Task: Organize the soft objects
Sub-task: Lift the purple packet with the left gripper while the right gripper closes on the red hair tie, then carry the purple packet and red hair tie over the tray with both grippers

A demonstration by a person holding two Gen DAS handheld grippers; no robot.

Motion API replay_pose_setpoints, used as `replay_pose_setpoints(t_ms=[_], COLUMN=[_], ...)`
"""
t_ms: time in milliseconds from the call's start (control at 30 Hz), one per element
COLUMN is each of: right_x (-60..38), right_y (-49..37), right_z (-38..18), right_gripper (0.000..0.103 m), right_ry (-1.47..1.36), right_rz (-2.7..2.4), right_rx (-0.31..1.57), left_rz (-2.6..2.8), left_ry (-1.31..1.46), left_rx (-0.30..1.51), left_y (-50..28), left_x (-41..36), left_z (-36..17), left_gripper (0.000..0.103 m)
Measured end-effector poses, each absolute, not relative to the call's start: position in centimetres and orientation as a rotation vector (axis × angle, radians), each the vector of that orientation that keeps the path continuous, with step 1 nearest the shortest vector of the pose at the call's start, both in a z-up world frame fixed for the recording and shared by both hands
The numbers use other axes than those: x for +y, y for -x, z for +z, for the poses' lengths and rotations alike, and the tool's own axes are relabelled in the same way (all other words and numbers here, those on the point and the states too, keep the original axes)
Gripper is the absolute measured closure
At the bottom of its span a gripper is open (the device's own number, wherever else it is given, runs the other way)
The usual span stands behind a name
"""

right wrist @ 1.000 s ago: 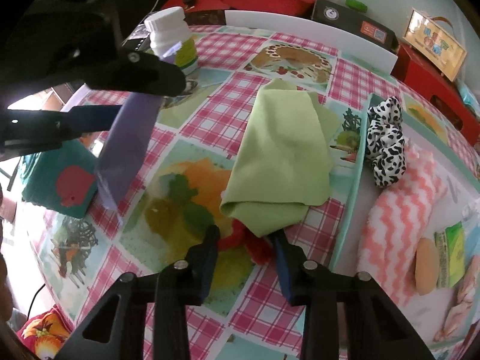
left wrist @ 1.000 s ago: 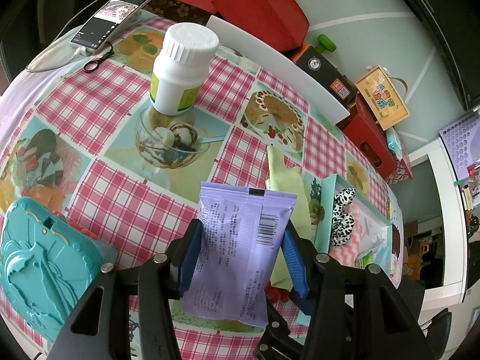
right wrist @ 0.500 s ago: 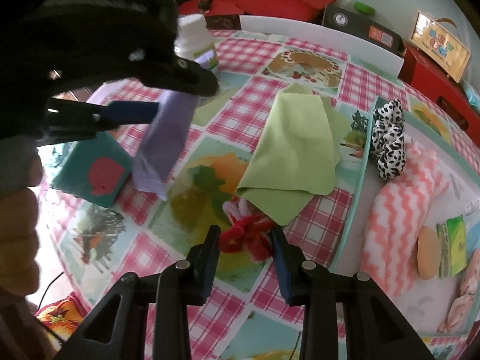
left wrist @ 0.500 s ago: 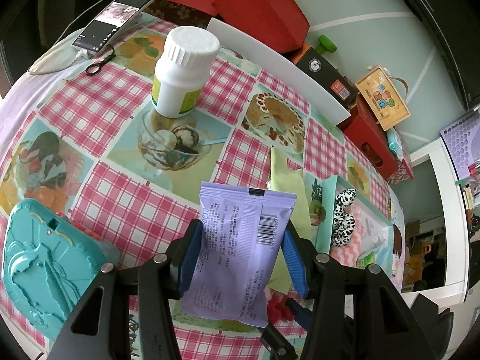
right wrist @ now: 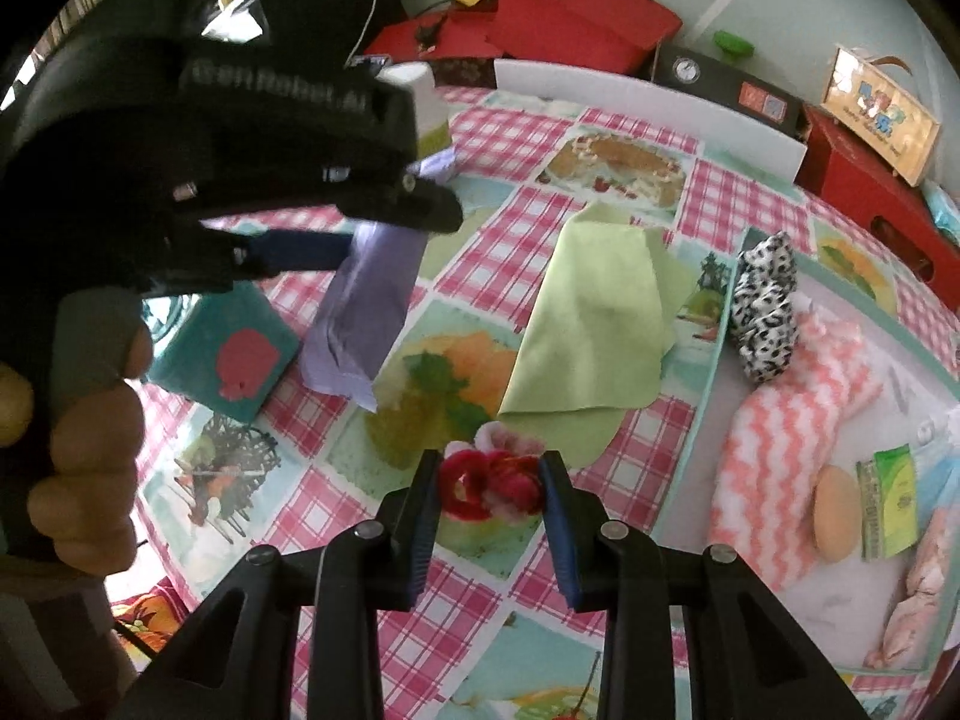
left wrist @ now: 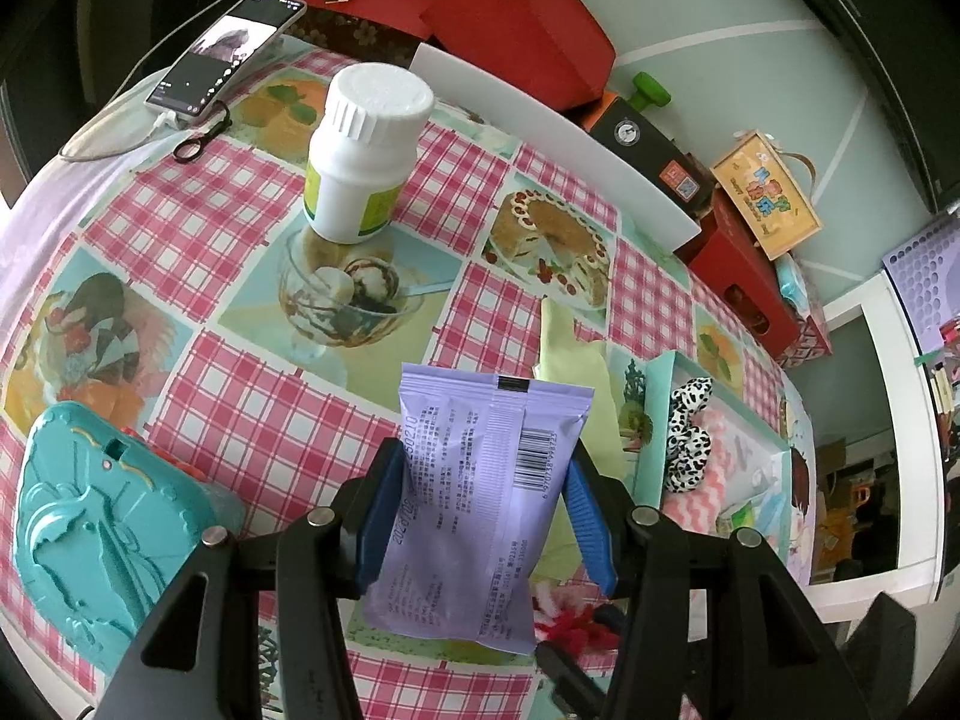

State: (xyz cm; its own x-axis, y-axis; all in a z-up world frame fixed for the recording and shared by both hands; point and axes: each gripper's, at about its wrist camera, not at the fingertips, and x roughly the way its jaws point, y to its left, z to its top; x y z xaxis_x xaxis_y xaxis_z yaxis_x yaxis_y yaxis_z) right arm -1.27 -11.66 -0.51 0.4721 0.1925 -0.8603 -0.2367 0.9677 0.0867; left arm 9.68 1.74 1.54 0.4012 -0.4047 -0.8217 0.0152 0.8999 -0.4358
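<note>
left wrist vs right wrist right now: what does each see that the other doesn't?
Left wrist only: phone, black scissors and the barcode side of the purple packet clamped in the left hand-held gripper.

Right wrist only: a hand on the left hand-held gripper's handle, a red scrunchie pinched in the right hand-held gripper, sponge and green sachet in the tray.

Both: green cloth, white bottle, spotted scrunchie, pink towel, teal box.

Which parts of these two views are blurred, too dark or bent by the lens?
Left wrist view: sharp, evenly lit; the purple packet shows a readable barcode; the white board bows under fisheye. Right wrist view: the left gripper is underexposed and blurred; the tray side is soft.
</note>
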Motion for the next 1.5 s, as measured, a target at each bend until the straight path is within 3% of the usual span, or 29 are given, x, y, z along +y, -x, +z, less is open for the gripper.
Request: replay_pose_setpoints(t_ms=[800, 1500], right_x=[-19.2, -31.9], right_y=[2.7, 6.0], right_z=[5.1, 6.7], right_gripper=[0.069, 0.069], right_ry=[-0.075, -0.256], right_rz=[0.093, -0.24], right_rx=[0.878, 0.806], left_rz=[-0.375, -0.597], left_ry=[0.304, 0.104], left_rx=[0.996, 0.972], left_y=[-6.6, -3.4], left_x=[-1.1, -11.0], left_z=[6.7, 6.4], left_gripper=[0.049, 0.049])
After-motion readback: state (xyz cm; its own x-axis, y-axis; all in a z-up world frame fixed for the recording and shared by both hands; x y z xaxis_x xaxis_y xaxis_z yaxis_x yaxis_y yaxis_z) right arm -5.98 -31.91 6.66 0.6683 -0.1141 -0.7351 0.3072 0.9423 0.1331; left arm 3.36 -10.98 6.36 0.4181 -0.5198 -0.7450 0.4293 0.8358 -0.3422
